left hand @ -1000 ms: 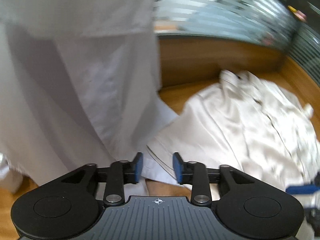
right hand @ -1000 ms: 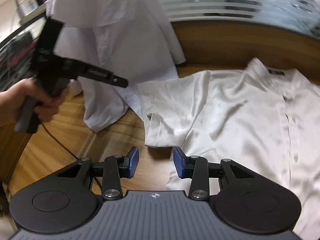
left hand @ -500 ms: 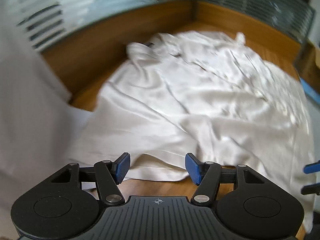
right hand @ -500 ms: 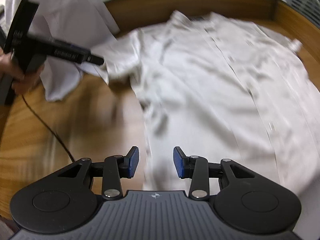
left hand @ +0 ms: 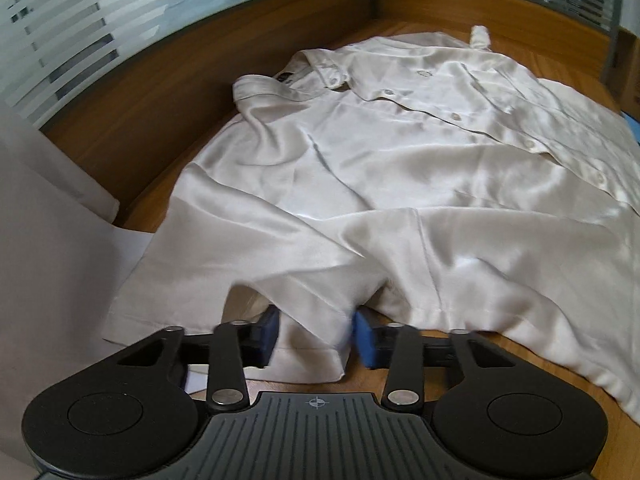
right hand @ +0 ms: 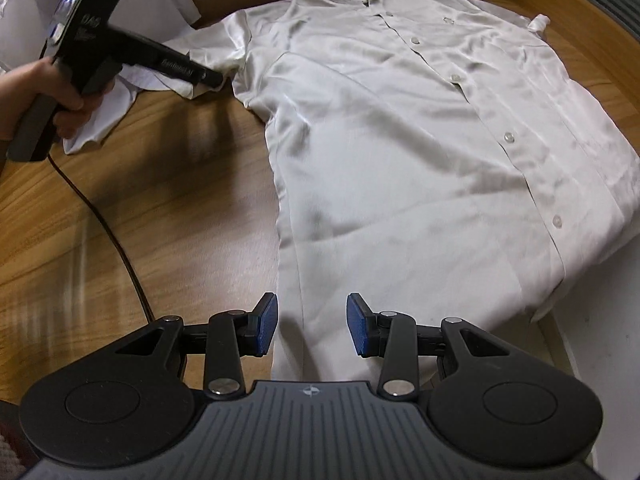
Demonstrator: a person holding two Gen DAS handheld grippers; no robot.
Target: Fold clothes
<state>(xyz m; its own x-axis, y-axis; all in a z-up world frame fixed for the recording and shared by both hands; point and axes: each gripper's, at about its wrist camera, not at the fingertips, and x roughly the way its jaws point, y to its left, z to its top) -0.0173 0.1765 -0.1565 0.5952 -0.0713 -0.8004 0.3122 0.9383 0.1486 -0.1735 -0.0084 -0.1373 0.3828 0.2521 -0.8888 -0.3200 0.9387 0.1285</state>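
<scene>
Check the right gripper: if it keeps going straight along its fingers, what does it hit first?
Most likely the satin shirt. The right gripper, jaws apart and empty, points down at the shirt's lower side edge, lying flat on the wooden table. Nothing else shows between; depth is uncertain.

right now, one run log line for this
step: grasp sleeve | left gripper: closing on sleeve | right gripper: open over shirt hem | shirt: flat, buttoned
</scene>
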